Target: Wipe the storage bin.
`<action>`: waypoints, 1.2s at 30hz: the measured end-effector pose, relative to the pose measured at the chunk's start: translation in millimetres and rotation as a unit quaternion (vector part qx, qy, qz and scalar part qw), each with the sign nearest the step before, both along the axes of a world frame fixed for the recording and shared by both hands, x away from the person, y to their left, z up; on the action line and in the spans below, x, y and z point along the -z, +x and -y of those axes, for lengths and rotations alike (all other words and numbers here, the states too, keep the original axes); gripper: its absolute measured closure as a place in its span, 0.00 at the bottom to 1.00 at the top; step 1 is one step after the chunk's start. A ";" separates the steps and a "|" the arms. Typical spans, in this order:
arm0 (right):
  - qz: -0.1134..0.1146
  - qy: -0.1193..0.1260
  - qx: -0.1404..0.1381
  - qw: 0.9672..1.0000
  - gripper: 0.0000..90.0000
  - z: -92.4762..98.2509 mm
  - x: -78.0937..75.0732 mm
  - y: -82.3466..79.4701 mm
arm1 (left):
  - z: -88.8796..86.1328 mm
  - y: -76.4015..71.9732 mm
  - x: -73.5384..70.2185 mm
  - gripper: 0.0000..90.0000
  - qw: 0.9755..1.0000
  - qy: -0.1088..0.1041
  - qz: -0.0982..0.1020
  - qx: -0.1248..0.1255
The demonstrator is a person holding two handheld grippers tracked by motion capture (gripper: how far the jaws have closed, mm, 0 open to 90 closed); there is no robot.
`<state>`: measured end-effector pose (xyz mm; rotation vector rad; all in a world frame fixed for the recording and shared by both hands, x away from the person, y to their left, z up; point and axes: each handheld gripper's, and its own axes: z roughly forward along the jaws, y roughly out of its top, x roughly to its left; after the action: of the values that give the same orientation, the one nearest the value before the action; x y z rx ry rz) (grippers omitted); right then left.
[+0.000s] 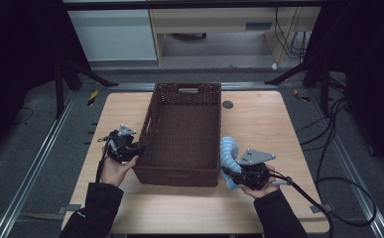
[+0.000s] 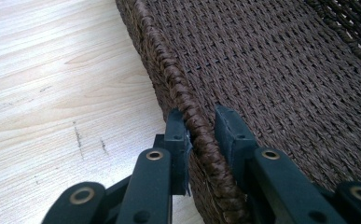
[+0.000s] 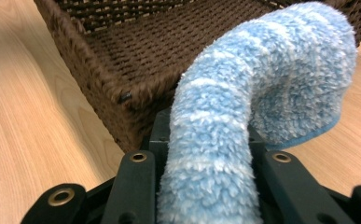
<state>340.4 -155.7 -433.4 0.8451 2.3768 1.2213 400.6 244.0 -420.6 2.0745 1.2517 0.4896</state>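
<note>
Right gripper (image 1: 231,174) has its jaws clamped on a fluffy blue-and-white striped sock (image 3: 243,116), pile squashed between the pads; the free end arcs up and flops over toward the wicker basket (image 1: 179,174). Sock sits at the basket's near right corner, outside the wall, just beside it and above the table (image 1: 259,124). Left gripper (image 2: 201,135) has jaws narrow, straddling the braided rim of the basket's left wall near the front corner, one pad outside, one inside, pinching it to steady the basket. Handling call: sock is light, soft, fully limp, so it bends wherever it's unsupported and the loose end will drag or snag on the weave if carried low. Fleece is grippy, slip unlikely, nothing fragile. Current hold looks mid-length or nearer one end, can't tell which; a mid-length pinch keeps both tails short. Lift it clear over the rim before letting go. Basket looks stiff but light, likely to skid on the smooth wood if bumped, hence the rim hold
</note>
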 end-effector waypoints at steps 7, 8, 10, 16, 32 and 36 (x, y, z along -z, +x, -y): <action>-0.026 -0.021 -0.004 0.999 0.75 -0.9 22.2 1.7 | -0.1 0.1 0.0 0.83 1.000 0.000 0.000 0.000; -0.027 -0.026 -0.005 0.999 0.75 -2.2 24.5 1.8 | 0.0 0.0 0.0 0.83 1.000 0.000 0.000 0.000; -0.033 -0.031 -0.006 0.999 0.75 -5.2 30.4 1.9 | -0.1 0.0 0.0 0.83 1.000 0.000 0.000 0.000; -0.075 -0.045 -0.001 0.996 0.75 -4.2 44.9 1.7 | -0.1 0.0 0.0 0.83 1.000 0.000 0.000 0.000; -0.014 -0.010 -0.010 1.000 0.75 0.2 10.3 -20.6 | 3.7 2.9 0.1 0.84 1.000 -0.004 -0.002 -0.012; -0.033 -0.038 -0.010 0.999 0.75 -4.2 26.0 -16.8 | 5.0 5.8 0.3 0.84 1.000 -0.004 0.000 -0.014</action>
<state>323.6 -151.5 -459.4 0.8528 2.4722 1.1182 406.4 239.1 -420.9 2.0535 1.2823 0.4953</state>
